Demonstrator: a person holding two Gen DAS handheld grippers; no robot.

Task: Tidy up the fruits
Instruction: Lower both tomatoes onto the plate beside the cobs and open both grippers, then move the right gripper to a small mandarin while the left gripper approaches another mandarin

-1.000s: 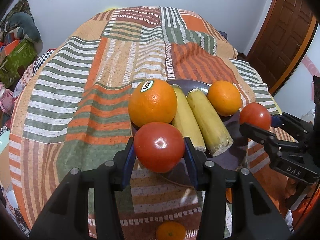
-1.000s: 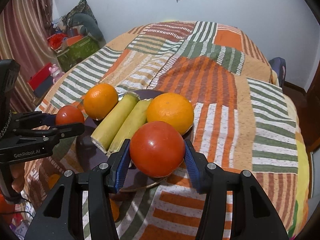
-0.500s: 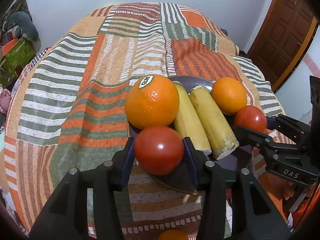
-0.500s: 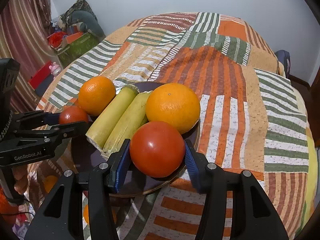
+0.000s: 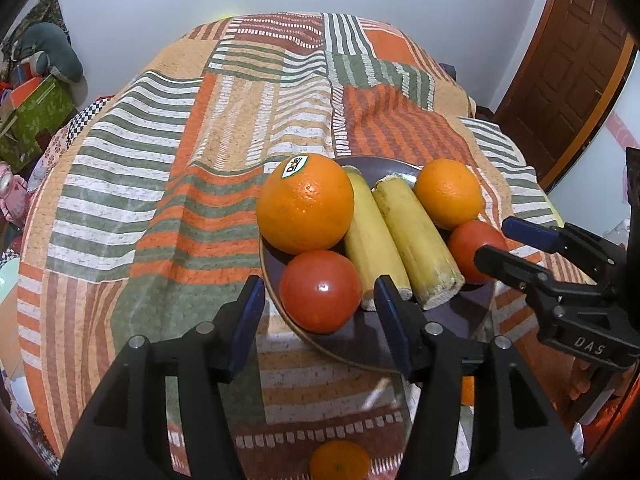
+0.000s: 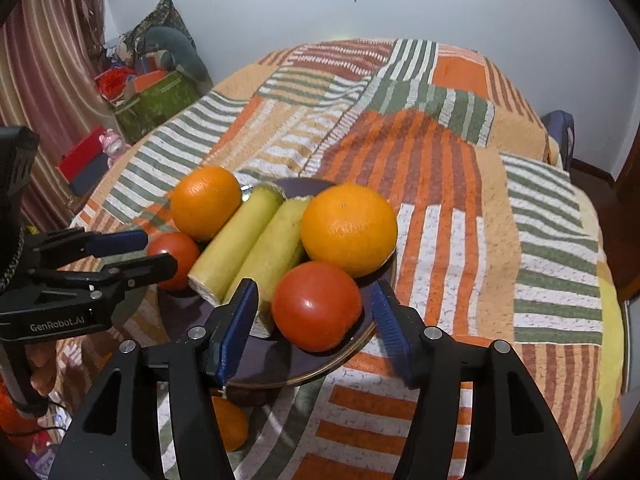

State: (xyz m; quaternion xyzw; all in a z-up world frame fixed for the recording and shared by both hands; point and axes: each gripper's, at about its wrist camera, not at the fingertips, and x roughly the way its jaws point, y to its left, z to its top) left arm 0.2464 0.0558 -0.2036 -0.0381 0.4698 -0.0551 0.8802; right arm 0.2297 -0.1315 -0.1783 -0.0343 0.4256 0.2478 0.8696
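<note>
Left hand-held gripper [image 5: 320,312] and right hand-held gripper [image 6: 316,316], clamped on tomatoes a second ago, now open wide; I read both as released. Each tomato [image 5: 320,291] [image 6: 316,306] sits between its fingers on the plate [image 5: 452,318]. Retreat next.

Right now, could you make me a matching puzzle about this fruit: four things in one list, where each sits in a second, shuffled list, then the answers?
Things:
1. round orange with a white sticker
2. two pale yellow cut banana pieces
3. glossy red tomato nearest the left wrist camera
4. small orange fruit at the view's bottom edge

Places:
A. off the dark round plate
B. between the fingers of the open left gripper
C. side by side across the plate's middle
D. on the plate's left side, behind the tomato

Pairs: 1-D, 2-C, 3-B, 4-A
</note>
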